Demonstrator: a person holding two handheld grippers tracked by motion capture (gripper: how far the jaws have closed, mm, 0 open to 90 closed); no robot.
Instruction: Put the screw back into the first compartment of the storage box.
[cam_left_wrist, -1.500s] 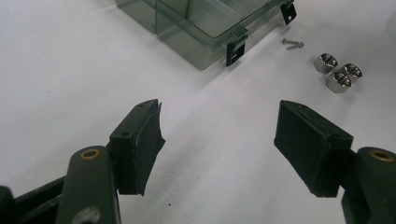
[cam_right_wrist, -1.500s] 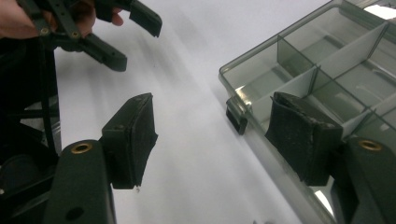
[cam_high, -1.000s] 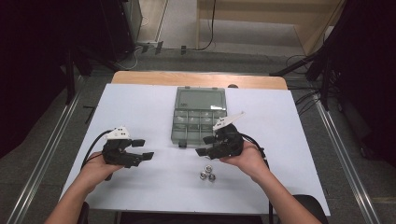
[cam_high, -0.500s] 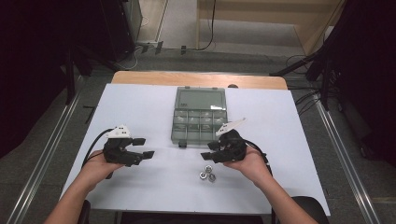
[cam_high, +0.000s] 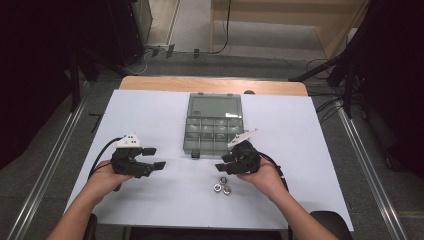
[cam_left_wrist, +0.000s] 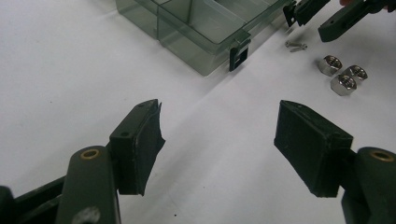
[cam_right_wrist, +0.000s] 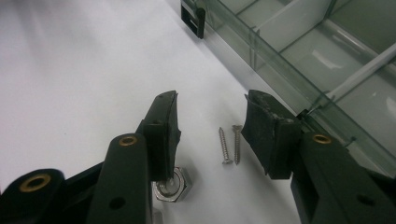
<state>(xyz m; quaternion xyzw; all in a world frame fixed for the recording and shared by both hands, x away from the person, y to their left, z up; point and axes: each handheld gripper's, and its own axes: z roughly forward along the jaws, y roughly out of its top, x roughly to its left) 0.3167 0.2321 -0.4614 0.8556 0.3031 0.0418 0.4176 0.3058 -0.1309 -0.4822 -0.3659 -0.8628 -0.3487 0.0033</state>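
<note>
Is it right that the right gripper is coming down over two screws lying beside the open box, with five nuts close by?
Not quite: there are three nuts, not five, as the high view shows. The right gripper does straddle two screws beside the open box.

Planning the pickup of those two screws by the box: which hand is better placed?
Right. The right tongs hover over the two screws with open jaws that have just been closing, nothing gripped. The left tongs hover over bare table, farther off.
</note>
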